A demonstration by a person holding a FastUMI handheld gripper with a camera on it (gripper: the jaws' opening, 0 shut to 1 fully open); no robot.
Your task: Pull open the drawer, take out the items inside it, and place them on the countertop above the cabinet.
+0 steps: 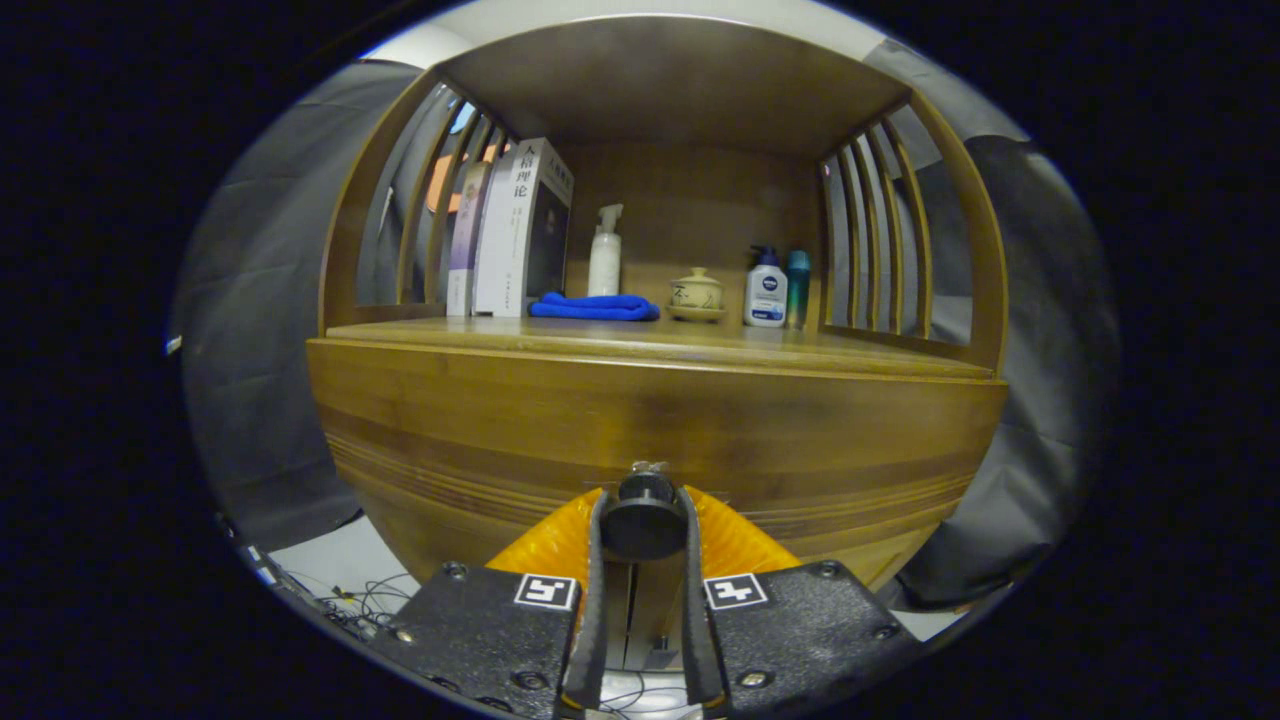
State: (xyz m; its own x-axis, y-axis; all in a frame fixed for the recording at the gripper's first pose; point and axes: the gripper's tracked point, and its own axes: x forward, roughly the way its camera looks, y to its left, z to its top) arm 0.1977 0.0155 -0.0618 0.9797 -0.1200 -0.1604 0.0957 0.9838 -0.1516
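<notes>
A wooden cabinet fills the view, with its drawer front right ahead of me. A round dark knob sticks out from the drawer's lower middle. My gripper is shut on that knob, one finger pressing each side of it. The countertop runs above the drawer as a bare wooden strip along its front. The drawer's inside is hidden.
On the countertop at the back stand books, a white pump bottle, a folded blue cloth, a small lidded pot, a white lotion bottle and a teal bottle. Slatted side walls enclose the shelf. Cables lie on the floor at lower left.
</notes>
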